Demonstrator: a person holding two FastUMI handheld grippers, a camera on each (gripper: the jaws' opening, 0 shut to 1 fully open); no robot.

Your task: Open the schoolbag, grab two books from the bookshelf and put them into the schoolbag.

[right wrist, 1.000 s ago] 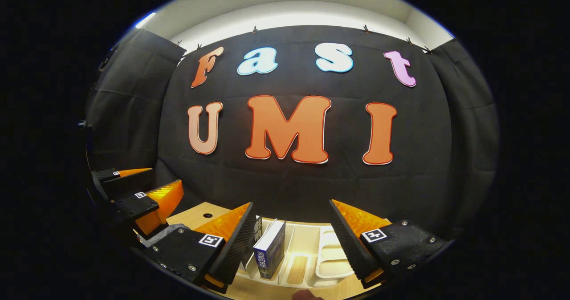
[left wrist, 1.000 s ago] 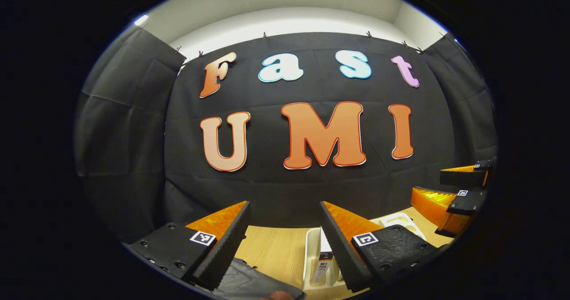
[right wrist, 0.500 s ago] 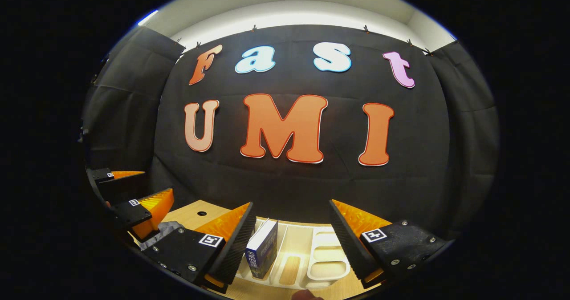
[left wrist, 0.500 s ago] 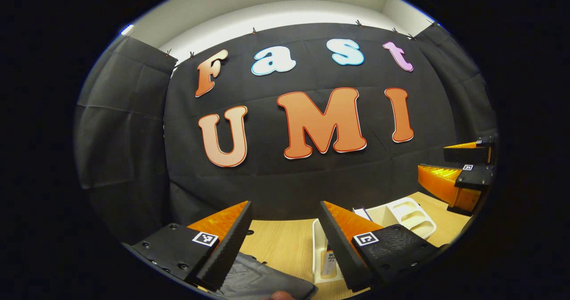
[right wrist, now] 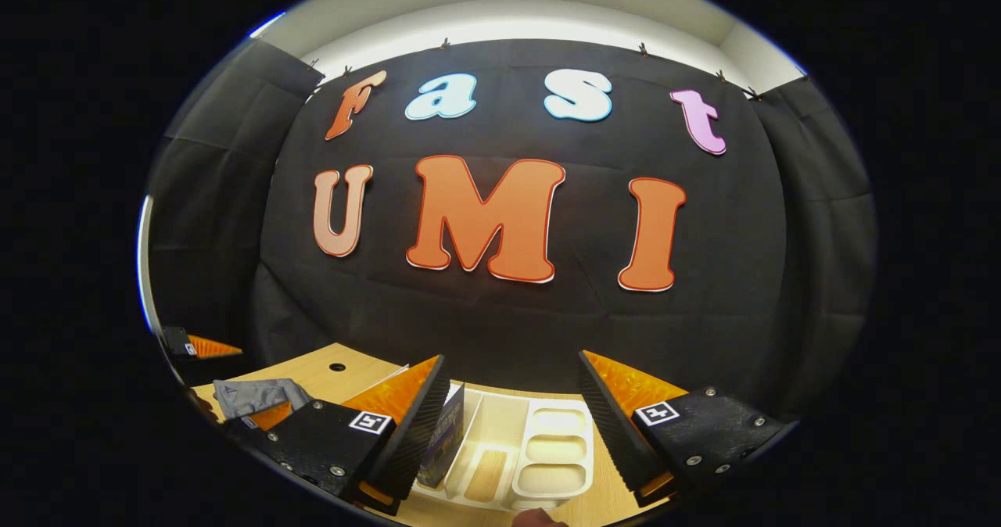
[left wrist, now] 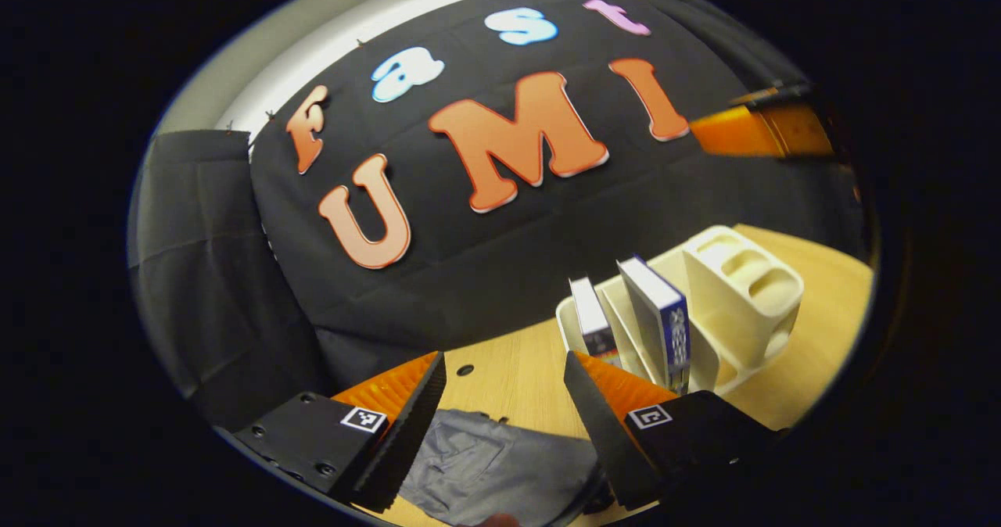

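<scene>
Two books (left wrist: 661, 316) stand upright in the bookshelf (left wrist: 743, 292); grey schoolbag (left wrist: 493, 468) lies flat beneath the wide-open left tool (left wrist: 500, 425); right tool (right wrist: 512, 425) wide too.

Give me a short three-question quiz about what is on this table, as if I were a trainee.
1. True or false: the left gripper is holding a book.
2. How many books stand in the white bookshelf?
3. The grey schoolbag lies: A) beneath the left gripper, B) inside the bookshelf, C) on the wall.

Key: 1 false, it is open and empty. 2 two, a thin book and a blue-spined book. 3 A.
</scene>
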